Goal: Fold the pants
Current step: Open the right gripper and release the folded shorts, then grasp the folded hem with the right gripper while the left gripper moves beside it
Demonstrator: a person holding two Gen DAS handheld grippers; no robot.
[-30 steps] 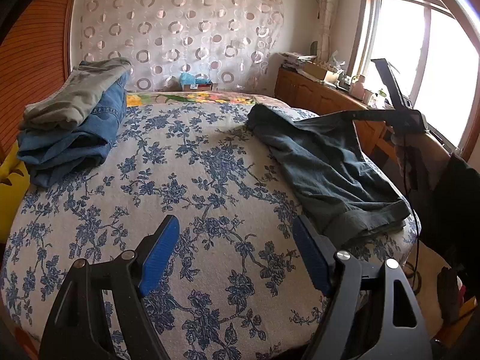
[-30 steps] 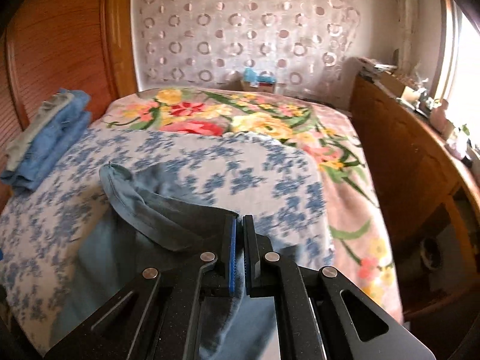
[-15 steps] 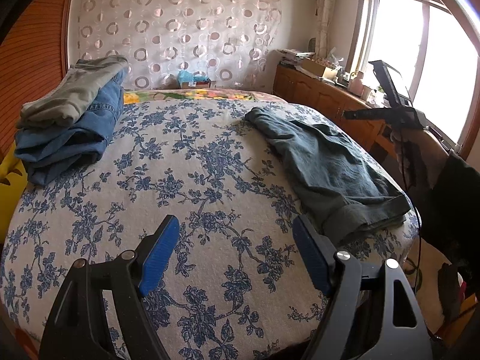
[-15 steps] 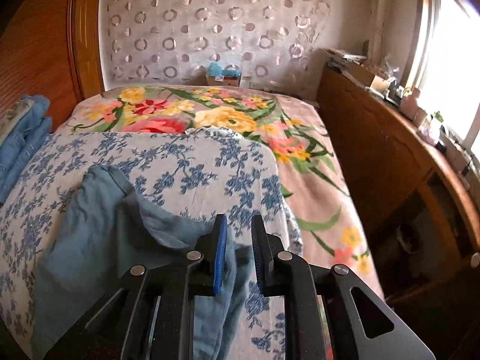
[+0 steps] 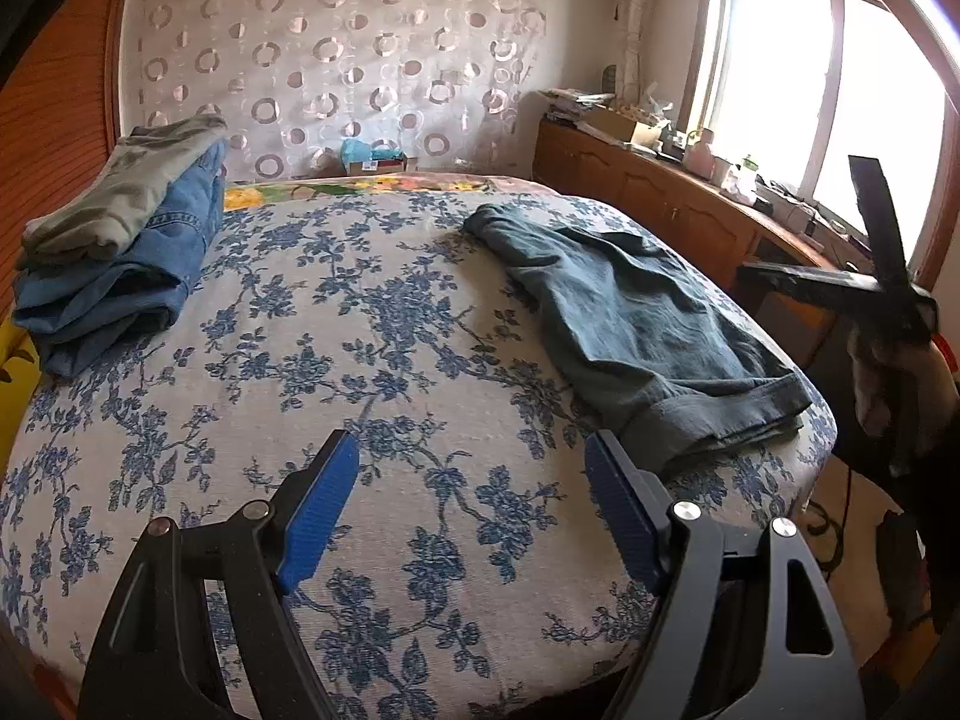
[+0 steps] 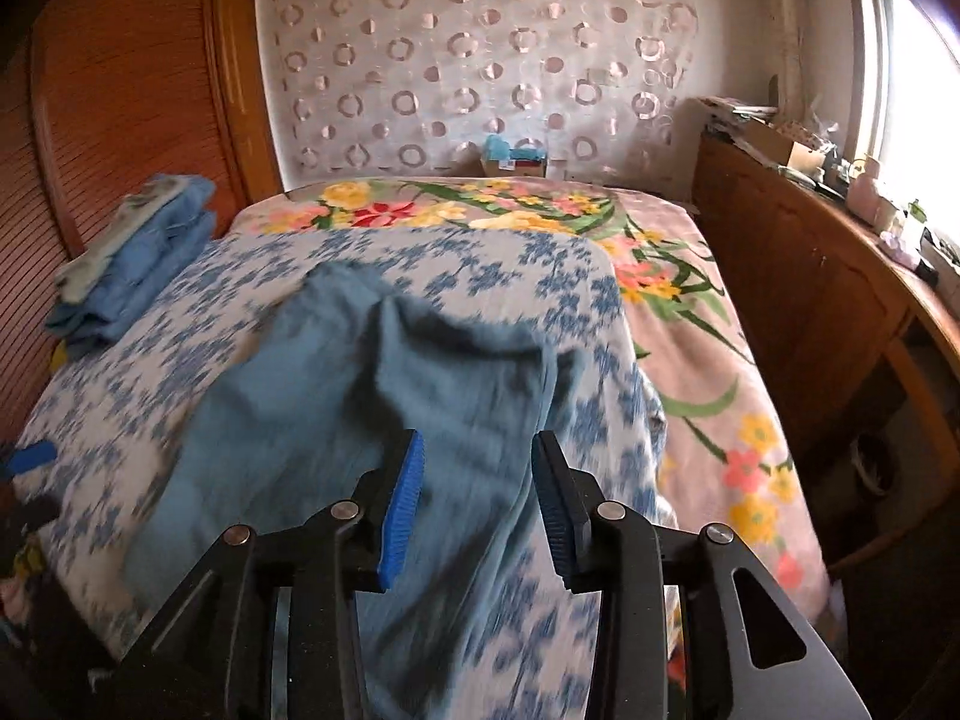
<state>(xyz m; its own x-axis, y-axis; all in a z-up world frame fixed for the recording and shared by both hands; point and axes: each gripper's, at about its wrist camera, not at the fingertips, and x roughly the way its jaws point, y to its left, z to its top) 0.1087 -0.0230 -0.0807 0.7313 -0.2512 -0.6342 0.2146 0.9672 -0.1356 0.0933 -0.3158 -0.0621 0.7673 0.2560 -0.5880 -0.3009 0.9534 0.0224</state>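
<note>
Denim-coloured pants lie folded lengthwise along the right edge of the bed, their doubled end near the bed's front right corner. My left claw hangs over the front edge of the bed with its blue pads spread wide, holding nothing. My right claw sits above the pants, its pads apart and gripping no cloth; that view is blurred. Folded clothes are stacked at the bed's far left corner.
</note>
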